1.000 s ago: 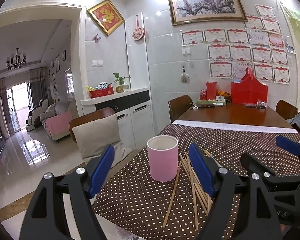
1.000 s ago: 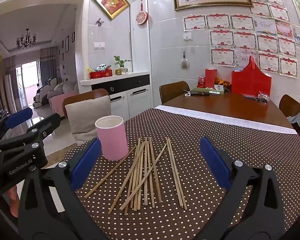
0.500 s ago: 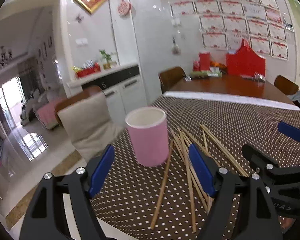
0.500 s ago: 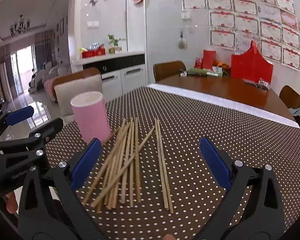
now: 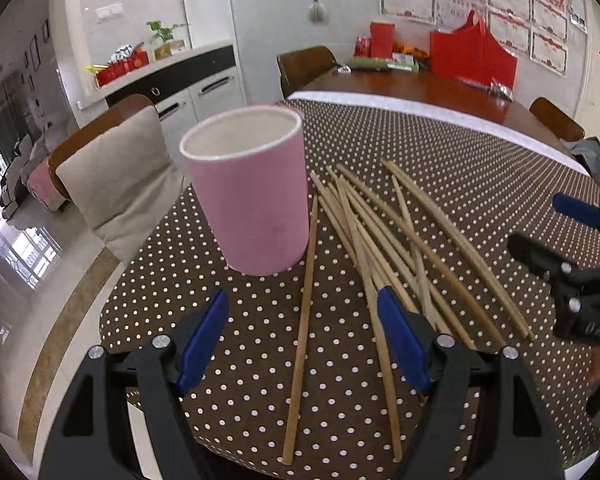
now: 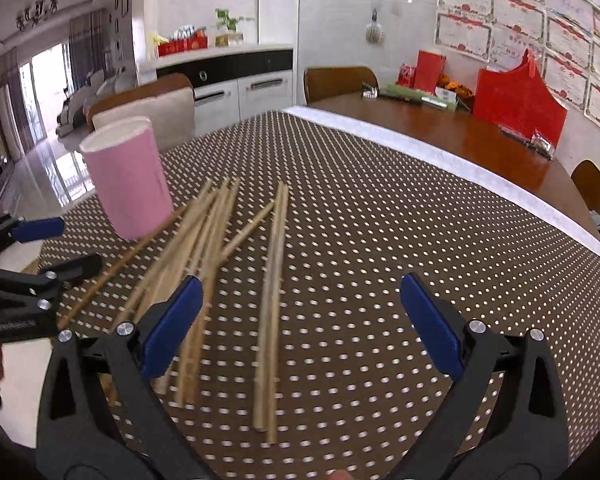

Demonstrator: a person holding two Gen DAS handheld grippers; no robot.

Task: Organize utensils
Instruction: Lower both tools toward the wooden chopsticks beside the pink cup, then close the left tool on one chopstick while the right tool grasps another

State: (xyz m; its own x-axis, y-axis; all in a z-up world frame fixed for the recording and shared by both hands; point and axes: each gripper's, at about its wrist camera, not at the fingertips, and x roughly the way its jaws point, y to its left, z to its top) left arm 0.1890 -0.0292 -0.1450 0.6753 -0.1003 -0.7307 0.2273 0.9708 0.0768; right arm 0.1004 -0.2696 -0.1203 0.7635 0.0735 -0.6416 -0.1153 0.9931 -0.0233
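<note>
Two chairs [image 5: 112, 168] flank the dotted table [image 6: 380, 208]. Its pink cup [image 5: 248, 192] stands upright near the edge, chopsticks [image 5: 380, 232] scattered just beside it, one touching its base. Left gripper [image 5: 304, 344] and right gripper [image 6: 300, 320] hover spread wide, holding nothing.

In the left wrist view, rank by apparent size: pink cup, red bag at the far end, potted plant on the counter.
1. pink cup, though it is nearest the camera
2. red bag
3. potted plant
</note>
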